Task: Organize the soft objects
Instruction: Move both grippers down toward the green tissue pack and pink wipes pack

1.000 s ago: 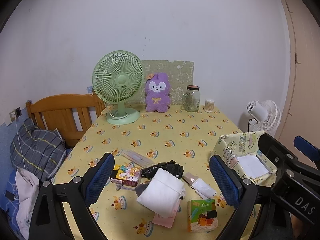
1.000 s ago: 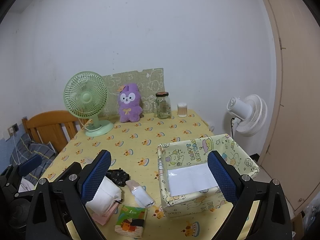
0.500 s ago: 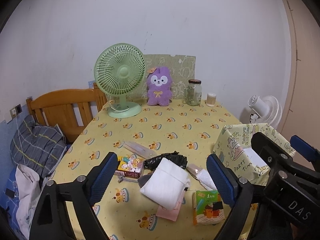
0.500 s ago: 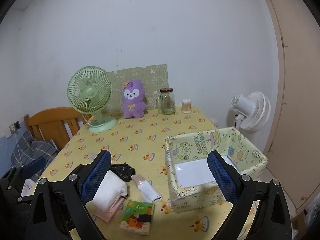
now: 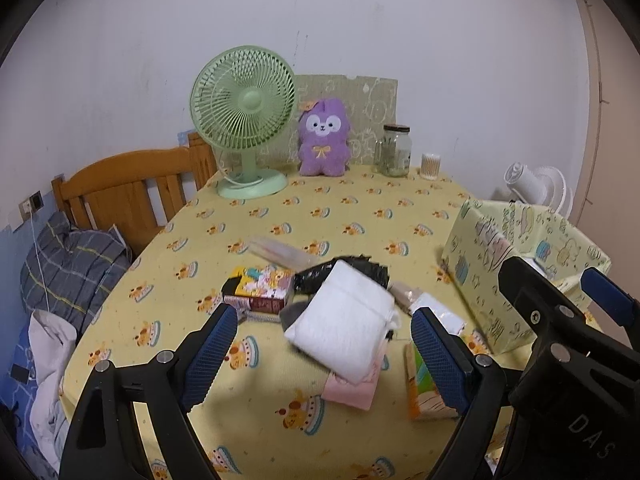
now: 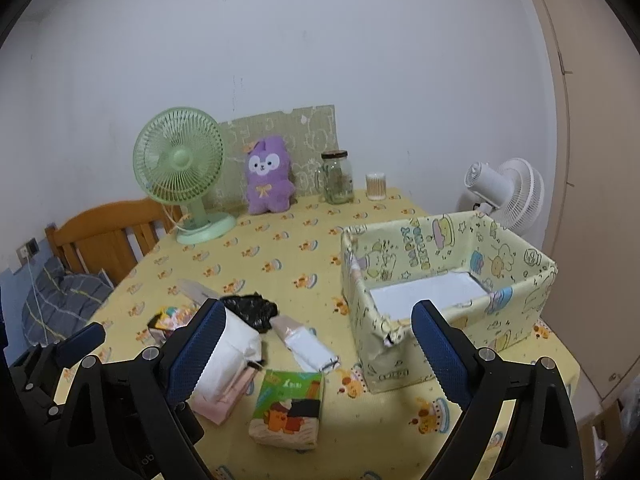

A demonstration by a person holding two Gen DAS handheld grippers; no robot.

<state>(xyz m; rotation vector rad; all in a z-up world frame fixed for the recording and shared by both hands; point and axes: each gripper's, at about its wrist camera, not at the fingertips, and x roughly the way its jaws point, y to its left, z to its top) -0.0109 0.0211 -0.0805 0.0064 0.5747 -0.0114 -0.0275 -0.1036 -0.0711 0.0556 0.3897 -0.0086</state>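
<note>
Both the left gripper (image 5: 322, 350) and right gripper (image 6: 316, 346) hover with jaws spread wide, empty. The white cloth (image 5: 346, 322) lies mid-counter (image 5: 320, 216), hiding most of a pink cloth (image 5: 350, 392); the box (image 6: 448, 280) stands beside.

Folded white cloth (image 5: 344, 320) tops pink one (image 5: 352, 390), perhaps socks

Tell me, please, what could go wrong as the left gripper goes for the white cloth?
The white cloth lies on a pink cloth and overlaps a black bag, so either might drag along. The left gripper, jaws open, could also knock the tissue pack beside its right jaw.
</note>
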